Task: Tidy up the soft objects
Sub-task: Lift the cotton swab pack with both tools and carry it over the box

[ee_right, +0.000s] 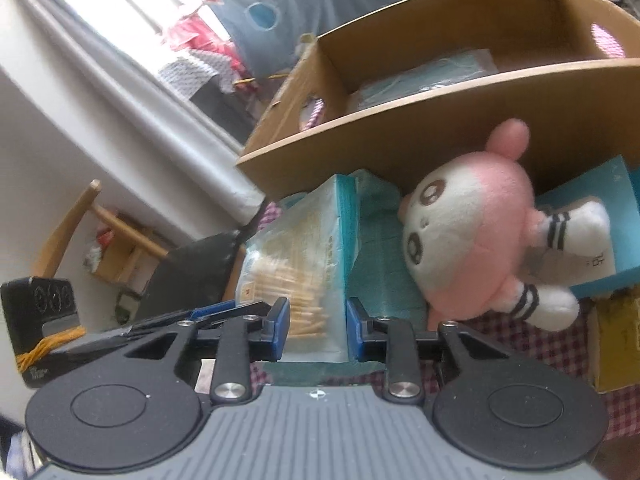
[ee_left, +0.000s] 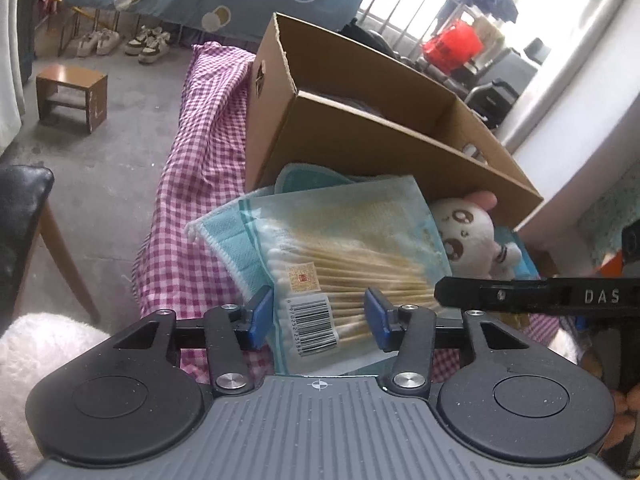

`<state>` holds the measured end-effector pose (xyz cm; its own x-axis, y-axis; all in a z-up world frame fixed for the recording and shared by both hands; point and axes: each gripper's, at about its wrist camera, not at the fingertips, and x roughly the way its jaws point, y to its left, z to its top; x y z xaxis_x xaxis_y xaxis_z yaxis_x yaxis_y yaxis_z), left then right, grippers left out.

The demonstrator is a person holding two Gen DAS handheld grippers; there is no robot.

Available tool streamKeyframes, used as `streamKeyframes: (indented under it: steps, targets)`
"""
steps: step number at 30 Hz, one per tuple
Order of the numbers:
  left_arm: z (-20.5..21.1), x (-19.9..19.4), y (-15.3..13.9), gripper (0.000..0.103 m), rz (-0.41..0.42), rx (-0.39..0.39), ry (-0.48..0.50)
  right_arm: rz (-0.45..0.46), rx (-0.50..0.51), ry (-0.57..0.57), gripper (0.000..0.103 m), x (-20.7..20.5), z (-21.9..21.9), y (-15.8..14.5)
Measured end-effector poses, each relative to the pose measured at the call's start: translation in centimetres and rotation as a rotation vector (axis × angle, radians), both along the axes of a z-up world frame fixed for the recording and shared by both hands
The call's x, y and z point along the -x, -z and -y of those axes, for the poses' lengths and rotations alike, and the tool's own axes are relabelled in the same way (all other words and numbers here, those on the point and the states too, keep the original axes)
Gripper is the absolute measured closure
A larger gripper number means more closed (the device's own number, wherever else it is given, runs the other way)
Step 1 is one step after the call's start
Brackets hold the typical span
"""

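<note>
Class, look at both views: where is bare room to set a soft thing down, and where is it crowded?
Free: the checked cloth left of the towel, and some of the cardboard box's floor beside the teal packet. Crowded: in front of the box, with cotton swab pack, towel and plush toy.

Your left gripper [ee_left: 318,316] and right gripper [ee_right: 318,330] both angle downward, jaws partly apart, the right narrower.

We see a surface draped in a pink-and-white checked cloth [ee_left: 192,208]. On it, at the far side, stands an open cardboard box [ee_left: 360,136]. Nearer lies a teal towel [ee_left: 236,248], bearing a packet of cotton swabs [ee_left: 340,264], with a plush toy [ee_right: 480,232] right of it.
</note>
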<state>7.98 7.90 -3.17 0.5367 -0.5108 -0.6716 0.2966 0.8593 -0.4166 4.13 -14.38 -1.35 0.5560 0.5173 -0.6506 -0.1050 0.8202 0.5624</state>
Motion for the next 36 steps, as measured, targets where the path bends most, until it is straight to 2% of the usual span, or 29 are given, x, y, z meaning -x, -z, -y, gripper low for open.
streamKeyframes:
  steps: [5, 10, 13, 18, 22, 25, 30, 36]
  targets:
    - [-0.2, 0.2, 0.6, 0.055, -0.021, -0.022, 0.007, -0.012, -0.039, 0.016, 0.069, -1.0, 0.6, 1.1]
    - [0.0, -0.1, 0.4, 0.055, 0.0, -0.029, -0.015, -0.024, -0.082, 0.03, 0.069, -2.3, 0.4, 2.6]
    - [0.2, -0.1, 0.4, 0.055, 0.009, -0.036, -0.032, 0.012, -0.052, 0.026, 0.071, -1.9, -0.2, 2.1]
    - [0.8, 0.7, -1.1, 0.055, 0.057, -0.062, -0.039, 0.084, 0.013, 0.009, 0.075, -0.9, -0.8, 0.1]
    - [1.2, 0.9, -2.9, 0.054, 0.1, -0.073, -0.053, 0.133, -0.002, -0.005, 0.076, -0.9, -0.6, -2.1]
    - [1.5, 0.7, -5.4, 0.054, 0.164, -0.086, -0.061, 0.185, -0.025, -0.02, 0.077, -1.5, 0.1, -4.4]
    - [2.4, -0.9, -9.5, 0.054, 0.253, -0.084, -0.066, 0.255, -0.062, -0.04, 0.077, -3.9, 1.8, -8.4]
    - [5.0, -5.1, -13.2, 0.054, 0.319, -0.087, -0.029, 0.244, -0.101, -0.041, 0.077, -8.8, 4.8, -11.1]
